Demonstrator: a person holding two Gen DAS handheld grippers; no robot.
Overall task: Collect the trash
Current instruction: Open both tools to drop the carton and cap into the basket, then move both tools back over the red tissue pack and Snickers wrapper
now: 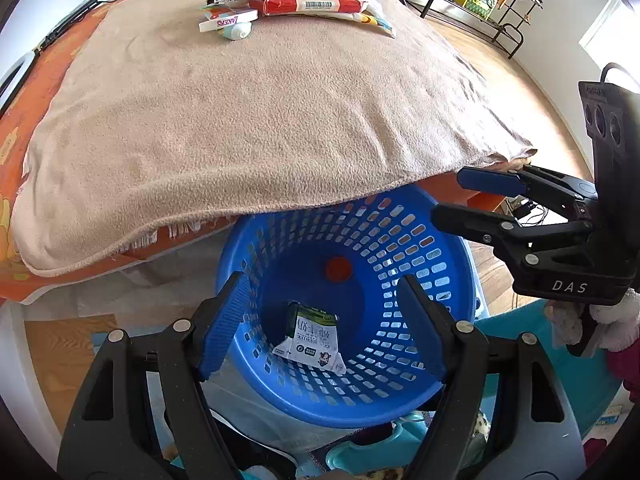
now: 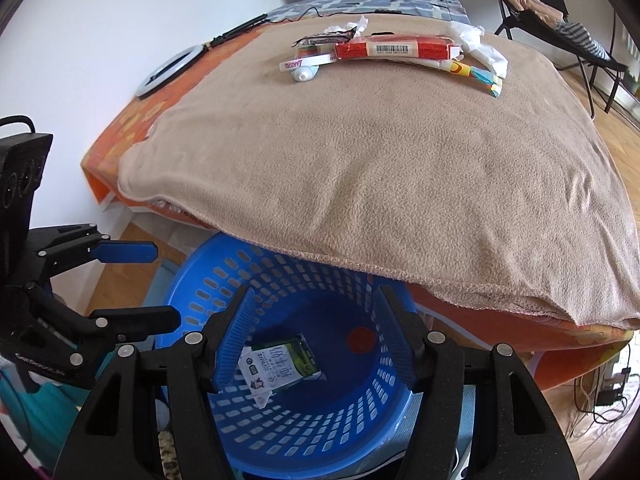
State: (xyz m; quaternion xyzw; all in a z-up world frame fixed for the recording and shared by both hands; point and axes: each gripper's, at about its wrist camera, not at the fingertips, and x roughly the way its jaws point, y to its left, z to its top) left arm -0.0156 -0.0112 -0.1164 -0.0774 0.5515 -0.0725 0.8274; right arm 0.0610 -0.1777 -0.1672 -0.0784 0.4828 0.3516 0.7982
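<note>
A blue perforated basket [image 1: 420, 240] [image 2: 224, 280] stands on the floor against the bed's near edge. A flattened milk carton [image 1: 314, 338] [image 2: 280, 364] lies inside it. My left gripper [image 1: 324, 320] hangs open and empty over the basket. My right gripper [image 2: 316, 336] hangs open and empty over it too; it also shows in the left wrist view [image 1: 452, 196]. The left gripper shows at the left edge of the right wrist view [image 2: 160, 280]. Trash lies at the bed's far end: a red packet [image 1: 316, 4] [image 2: 394, 49], a white LAKERS stick [image 1: 228, 22] [image 2: 304, 63], wrappers and crumpled tissue [image 2: 468, 34].
A tan blanket [image 1: 260, 120] [image 2: 380, 160] covers the orange bed and overhangs the basket's far rim. A ring light [image 2: 168, 72] and cables lie on the bed's left side. A black chair [image 2: 560, 20] stands on the wooden floor. Clutter lies below the basket.
</note>
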